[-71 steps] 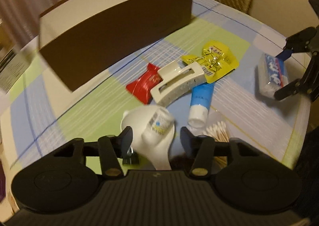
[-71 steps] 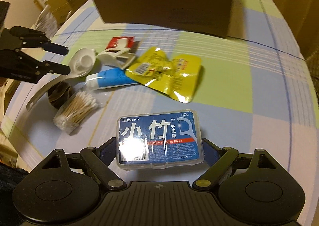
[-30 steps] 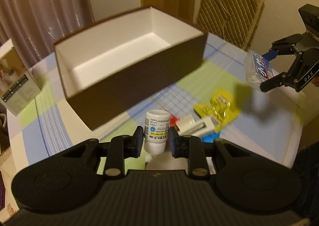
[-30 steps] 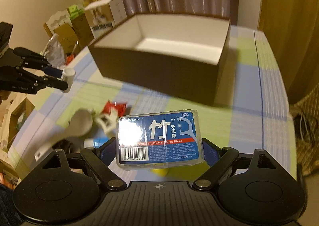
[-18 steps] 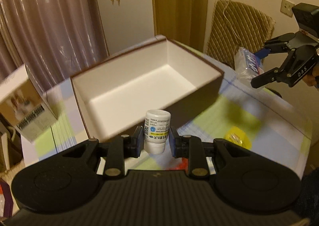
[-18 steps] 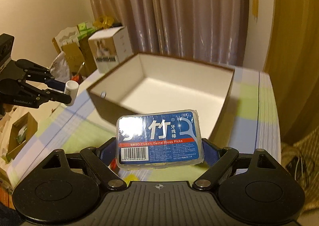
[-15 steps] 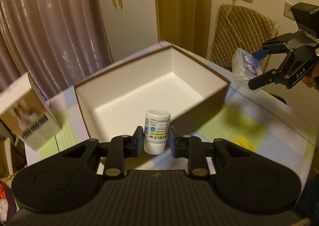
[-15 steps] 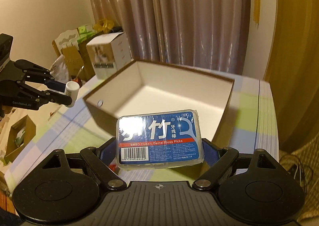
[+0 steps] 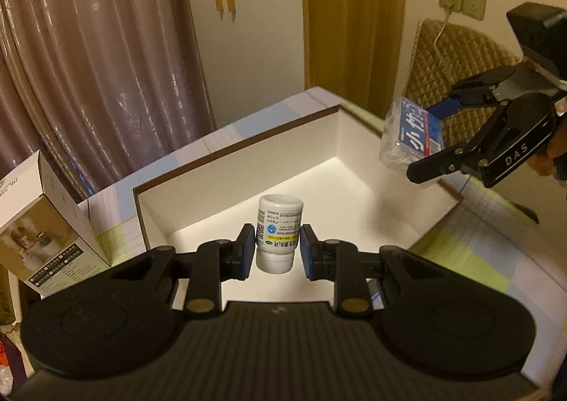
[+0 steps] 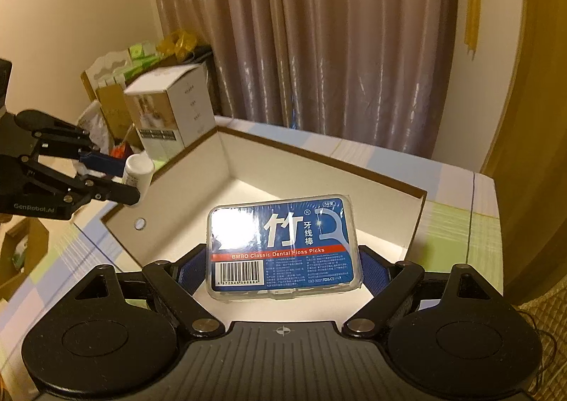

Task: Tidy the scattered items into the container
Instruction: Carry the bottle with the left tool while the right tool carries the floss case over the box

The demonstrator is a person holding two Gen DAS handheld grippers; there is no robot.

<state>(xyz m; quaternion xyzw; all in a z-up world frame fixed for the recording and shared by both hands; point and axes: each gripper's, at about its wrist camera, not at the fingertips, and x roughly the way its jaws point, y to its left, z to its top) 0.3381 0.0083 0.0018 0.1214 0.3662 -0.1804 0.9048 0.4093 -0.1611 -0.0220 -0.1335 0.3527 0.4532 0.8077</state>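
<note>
**Both tools loaded above the box**

The left tool (image 9: 277, 249) clamps a small white plastic pill bottle (image 9: 279, 233) upright between narrowly spread pads. The right tool (image 10: 283, 270) grips a clear blue-labelled floss pick case (image 10: 283, 248) with jaws spread wide. Both items hang over the brown cardboard box with white interior (image 9: 365, 153) on the checked tabletop (image 9: 489, 259).

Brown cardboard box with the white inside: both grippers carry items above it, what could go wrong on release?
1. The small white pill bottle in the left gripper hangs well above the brown cardboard box; dropped, it may bounce or roll.
2. The clear floss-pick case with the blue label in the right gripper sits near the box's rim and might clip it.
</note>
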